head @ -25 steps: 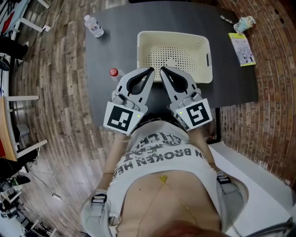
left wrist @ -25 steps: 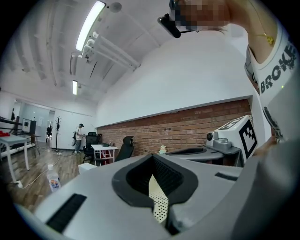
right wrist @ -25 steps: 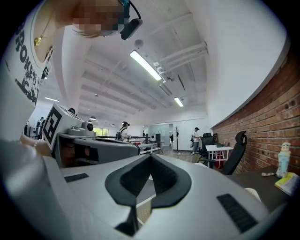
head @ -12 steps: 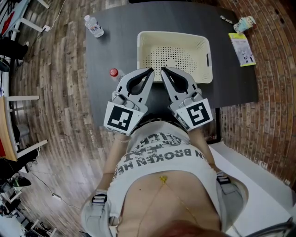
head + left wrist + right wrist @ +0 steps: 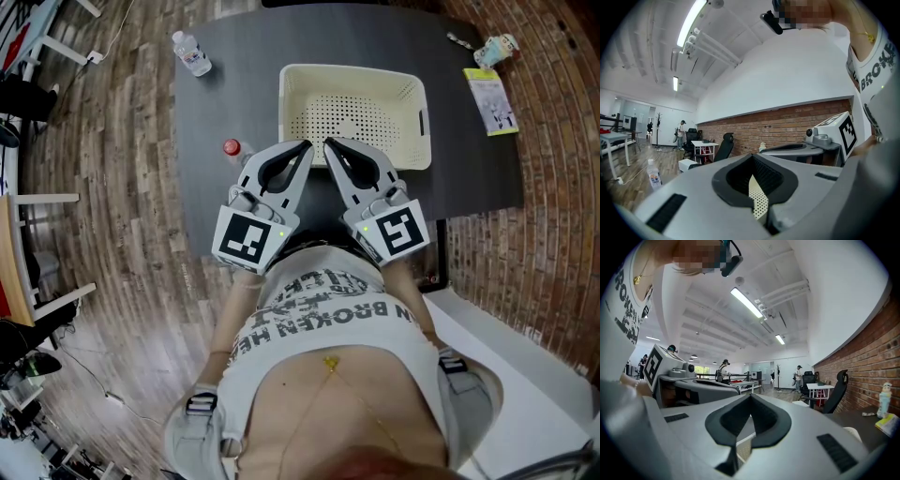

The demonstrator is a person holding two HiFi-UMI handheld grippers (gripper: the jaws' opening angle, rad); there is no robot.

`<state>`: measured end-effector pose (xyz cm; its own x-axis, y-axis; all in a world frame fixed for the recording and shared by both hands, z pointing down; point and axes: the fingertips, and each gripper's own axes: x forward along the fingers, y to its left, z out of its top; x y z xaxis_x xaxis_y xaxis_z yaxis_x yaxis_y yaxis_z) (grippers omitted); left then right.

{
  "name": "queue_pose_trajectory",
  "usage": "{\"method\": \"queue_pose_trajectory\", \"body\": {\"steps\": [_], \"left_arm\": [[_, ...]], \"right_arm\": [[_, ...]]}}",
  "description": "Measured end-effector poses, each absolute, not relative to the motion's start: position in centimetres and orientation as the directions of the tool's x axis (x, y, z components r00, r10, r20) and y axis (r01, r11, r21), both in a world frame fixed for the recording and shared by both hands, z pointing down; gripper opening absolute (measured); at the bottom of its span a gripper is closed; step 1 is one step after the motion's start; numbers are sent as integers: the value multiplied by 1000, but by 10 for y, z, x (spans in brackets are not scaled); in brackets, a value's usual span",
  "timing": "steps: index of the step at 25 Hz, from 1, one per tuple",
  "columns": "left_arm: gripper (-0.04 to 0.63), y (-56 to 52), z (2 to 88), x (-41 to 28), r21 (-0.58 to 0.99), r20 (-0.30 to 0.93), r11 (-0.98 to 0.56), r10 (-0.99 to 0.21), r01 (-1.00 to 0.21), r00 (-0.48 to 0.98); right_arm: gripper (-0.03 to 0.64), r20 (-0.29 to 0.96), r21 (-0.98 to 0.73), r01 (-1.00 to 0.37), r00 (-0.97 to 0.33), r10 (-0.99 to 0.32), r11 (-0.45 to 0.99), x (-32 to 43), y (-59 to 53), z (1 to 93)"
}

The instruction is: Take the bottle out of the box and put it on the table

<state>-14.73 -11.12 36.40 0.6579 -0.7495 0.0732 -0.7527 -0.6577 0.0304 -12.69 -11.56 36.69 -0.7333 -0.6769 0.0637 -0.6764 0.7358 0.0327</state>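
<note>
The cream perforated box (image 5: 412,141) stands in the middle of the dark table (image 5: 225,103), and no bottle shows inside it. One clear water bottle (image 5: 190,52) lies at the table's far left corner; in the left gripper view this clear water bottle (image 5: 654,173) is at the left. A red-capped bottle (image 5: 231,147) stands just left of my left gripper (image 5: 306,145). Both grippers hover side by side at the box's near wall. The left gripper (image 5: 753,161) is shut and holds nothing. My right gripper (image 5: 328,142), also in its own view (image 5: 751,397), is shut and holds nothing.
A leaflet (image 5: 489,98) and a small pale figure (image 5: 495,47) lie at the table's far right. A brick wall (image 5: 553,141) runs to the right. Wooden floor, desks and chairs (image 5: 723,146) fill the room to the left, with people far off.
</note>
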Motion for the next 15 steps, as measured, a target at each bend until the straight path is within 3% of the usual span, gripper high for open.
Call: {"method": "queue_pose_trajectory", "body": {"steps": [15], "left_arm": [[7, -111, 367, -147, 42, 81, -657, -749, -753, 658]], "right_arm": [[8, 80, 41, -675, -733, -676, 737, -127, -116, 371]]}}
